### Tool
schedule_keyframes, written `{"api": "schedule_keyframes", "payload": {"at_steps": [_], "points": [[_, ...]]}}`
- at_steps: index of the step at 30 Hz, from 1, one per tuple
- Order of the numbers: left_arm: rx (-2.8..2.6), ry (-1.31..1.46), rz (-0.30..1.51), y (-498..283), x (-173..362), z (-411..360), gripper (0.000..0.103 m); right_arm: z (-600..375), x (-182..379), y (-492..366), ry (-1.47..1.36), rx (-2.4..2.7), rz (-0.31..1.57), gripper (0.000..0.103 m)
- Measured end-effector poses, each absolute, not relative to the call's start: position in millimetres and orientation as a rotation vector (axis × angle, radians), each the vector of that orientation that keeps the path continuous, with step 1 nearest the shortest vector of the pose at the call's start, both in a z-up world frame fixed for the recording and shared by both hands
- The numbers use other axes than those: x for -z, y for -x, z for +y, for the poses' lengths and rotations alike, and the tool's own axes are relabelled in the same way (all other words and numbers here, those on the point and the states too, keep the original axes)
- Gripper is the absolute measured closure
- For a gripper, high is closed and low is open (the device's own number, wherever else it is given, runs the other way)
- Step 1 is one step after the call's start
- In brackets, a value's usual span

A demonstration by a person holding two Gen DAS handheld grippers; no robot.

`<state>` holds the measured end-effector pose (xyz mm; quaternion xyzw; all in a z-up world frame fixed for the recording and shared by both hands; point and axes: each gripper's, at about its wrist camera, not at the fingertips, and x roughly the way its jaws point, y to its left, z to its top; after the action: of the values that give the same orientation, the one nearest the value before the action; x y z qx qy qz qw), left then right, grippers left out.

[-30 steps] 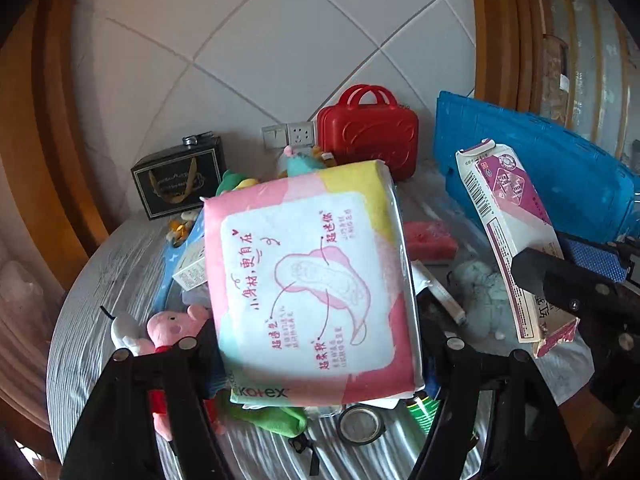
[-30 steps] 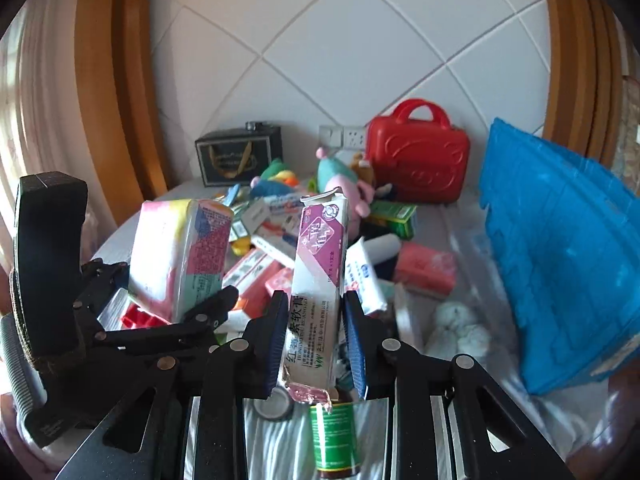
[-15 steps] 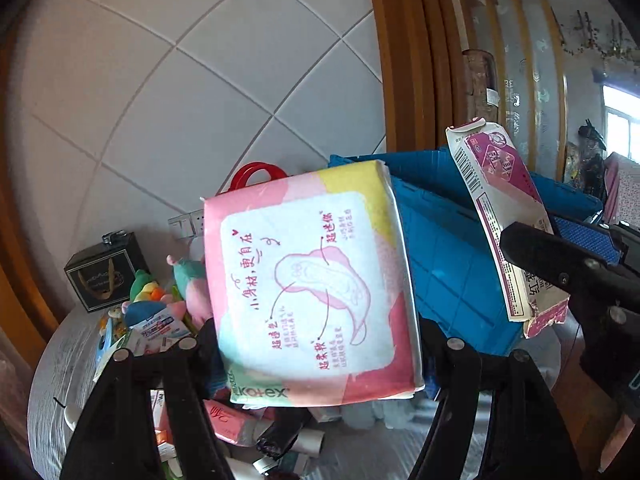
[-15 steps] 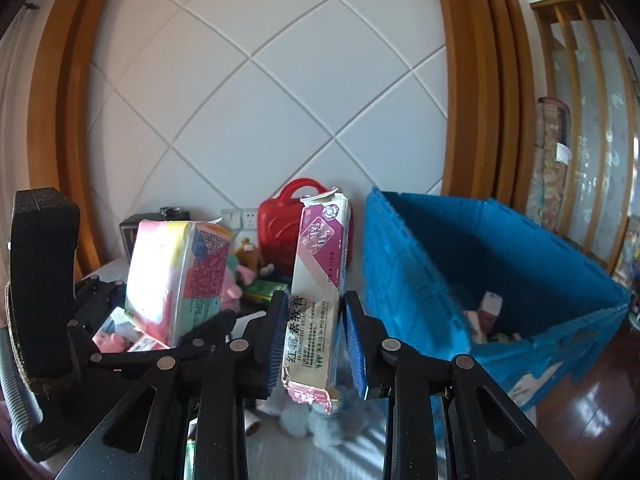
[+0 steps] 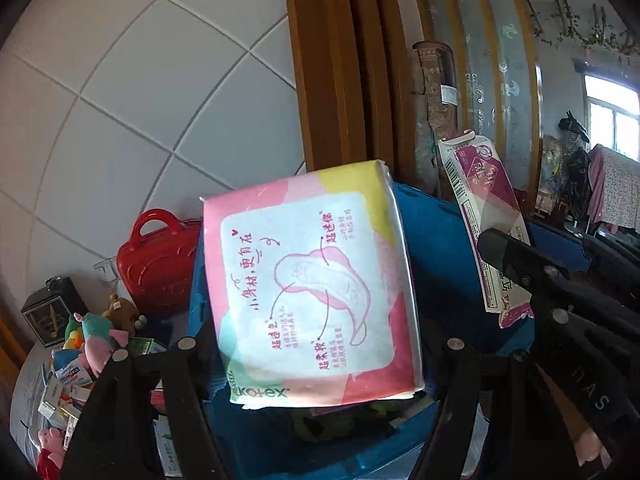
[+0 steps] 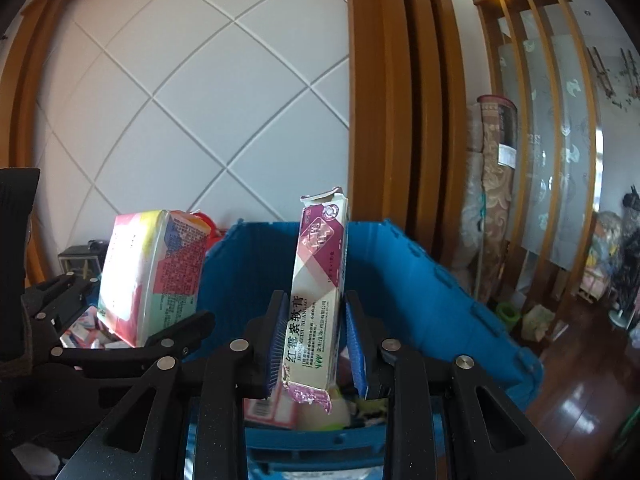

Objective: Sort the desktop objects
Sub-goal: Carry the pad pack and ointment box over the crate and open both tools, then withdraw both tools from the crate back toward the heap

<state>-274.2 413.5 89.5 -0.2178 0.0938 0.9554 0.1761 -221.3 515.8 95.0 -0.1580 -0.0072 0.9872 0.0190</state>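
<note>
Both grippers have swung away from the cluttered table since the earlier frames; I now see the blue bin (image 6: 420, 292) filling the middle of both views where the table clutter was before. My left gripper (image 5: 316, 354) is clenched on the pad pack (image 5: 308, 292), which stands between its jaws with the printed face toward the camera and hangs in front of the bin's near wall (image 5: 436, 256). My right gripper (image 6: 316, 344) is clenched on the ointment box (image 6: 318, 292), held upright between the blue pads (image 6: 276, 344), its torn lower end just below them and its opened top flap above the bin's far rim. In the right view the pack (image 6: 152, 272) sits to the left of the box, just beside the bin's left corner. Inside the bin, below the box, lie a few items too blurred to tell. To the left, in the left view, the red case (image 5: 160, 264) stands against the tiled wall (image 5: 140, 100), with plush toys (image 5: 104, 332) and small cartons (image 5: 68, 384) on the table near it.
</note>
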Motion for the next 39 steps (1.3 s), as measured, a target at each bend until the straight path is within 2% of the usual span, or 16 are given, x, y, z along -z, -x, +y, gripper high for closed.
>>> {"api": "schedule_keyframes", "payload": {"at_steps": [8,12,17,25,26,27,28,30,32,33,34,39], "points": [[-2.712,0.729,0.317,296,-74,469,0.032,578,-76,248,0.581,-3.061,0.031,0.076],[-2.725,0.769,0.289,305,-70,471,0.031,590,-68,259,0.609,-3.067,0.040,0.075],[-2.762,0.753,0.271,308,-73,467,0.021,595,-63,270,0.638,-3.081,0.031,0.075],[-2.779,0.771,0.227,309,-70,455,0.020,602,-62,278,0.641,-3.073,0.025,0.070],[-2.784,0.769,0.219,309,-71,453,0.020,602,-62,278,0.641,-3.071,0.018,0.068],[-2.787,0.769,0.212,308,-71,451,0.020,602,-62,278,0.637,-3.065,0.012,0.060],[-2.791,0.767,0.206,308,-71,449,0.020,602,-62,278,0.633,-3.061,0.011,0.045],[-2.805,0.762,0.197,306,-73,444,0.020,603,-64,276,0.616,-3.067,0.018,0.027],[-2.819,0.752,0.187,305,-75,439,0.020,601,-68,273,0.590,-3.062,0.006,0.015],[-2.827,0.747,0.183,303,-76,437,0.020,601,-69,271,0.575,-3.058,-0.003,0.005],[-2.835,0.742,0.181,302,-77,434,0.019,599,-71,270,0.560,-3.058,-0.009,0.000],[-2.875,0.716,0.151,292,-84,417,0.019,595,-78,262,0.513,-3.053,-0.037,0.000]]}}
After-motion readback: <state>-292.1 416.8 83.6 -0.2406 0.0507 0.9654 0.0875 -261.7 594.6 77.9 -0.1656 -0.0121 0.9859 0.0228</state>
